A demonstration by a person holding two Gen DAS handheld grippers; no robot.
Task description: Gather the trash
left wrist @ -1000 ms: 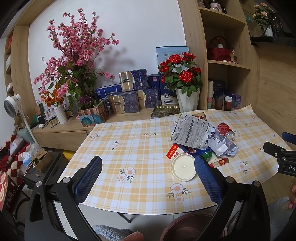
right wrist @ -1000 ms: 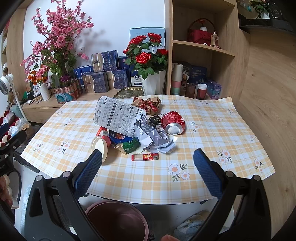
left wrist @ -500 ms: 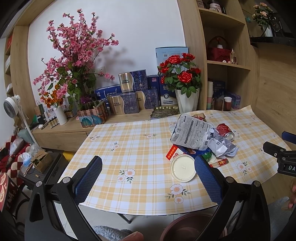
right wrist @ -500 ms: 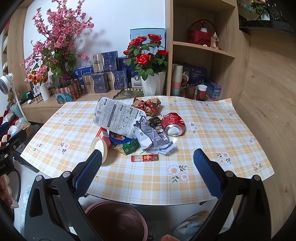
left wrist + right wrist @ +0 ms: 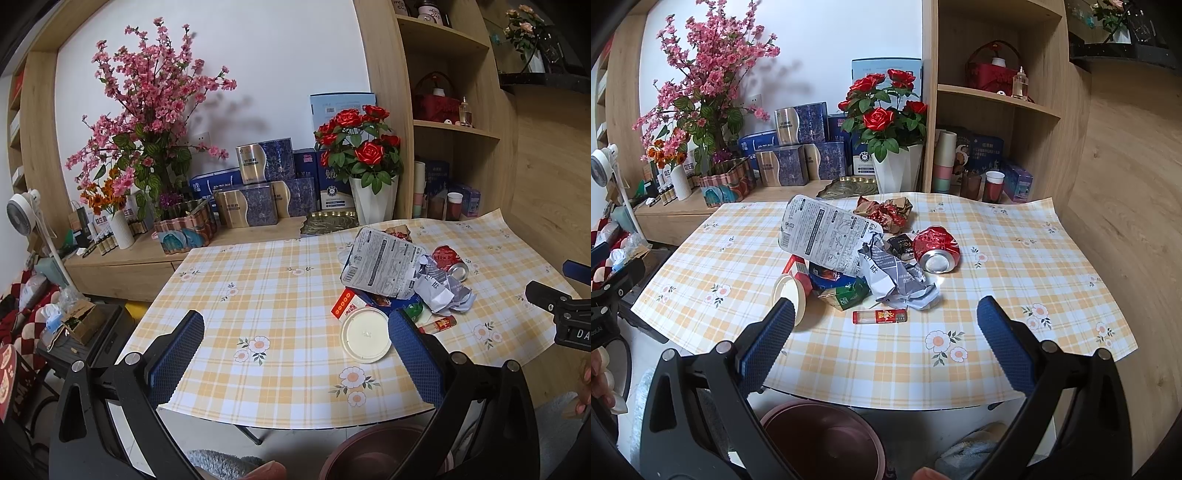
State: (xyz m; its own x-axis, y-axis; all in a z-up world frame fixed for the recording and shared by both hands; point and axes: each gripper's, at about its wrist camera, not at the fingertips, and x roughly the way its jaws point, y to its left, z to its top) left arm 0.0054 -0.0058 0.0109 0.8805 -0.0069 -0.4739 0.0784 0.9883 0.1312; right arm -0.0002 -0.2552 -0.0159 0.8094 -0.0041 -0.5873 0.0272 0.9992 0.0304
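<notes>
Right wrist view showed right gripper (image 5: 885, 319) spread wide and holding nothing, hovering at the near edge of table (image 5: 1071, 280). Straight ahead of it, almost between the fingertips, lay small red tube (image 5: 879, 316), long axis running crosswise to the fingers, left to right. Just beyond sat trash pile (image 5: 860, 254): printed wrapper (image 5: 823, 236) on top, crumpled grey paper (image 5: 897, 277) ahead, crushed red can (image 5: 936, 249) ahead and to the right, round white lid (image 5: 790, 295) beside the left finger. Bin (image 5: 823, 439) waited below and slightly left, under the table edge.

Left wrist view had left gripper (image 5: 295, 334) likewise wide open and empty, pile well off to its right, lid (image 5: 365, 334) just inside its right finger, open tablecloth dead ahead.

Judged nearer and better lined up: right gripper. Tube lying crosswise, so probably a wrist turn needed to close across its narrow side rather than end to end
</notes>
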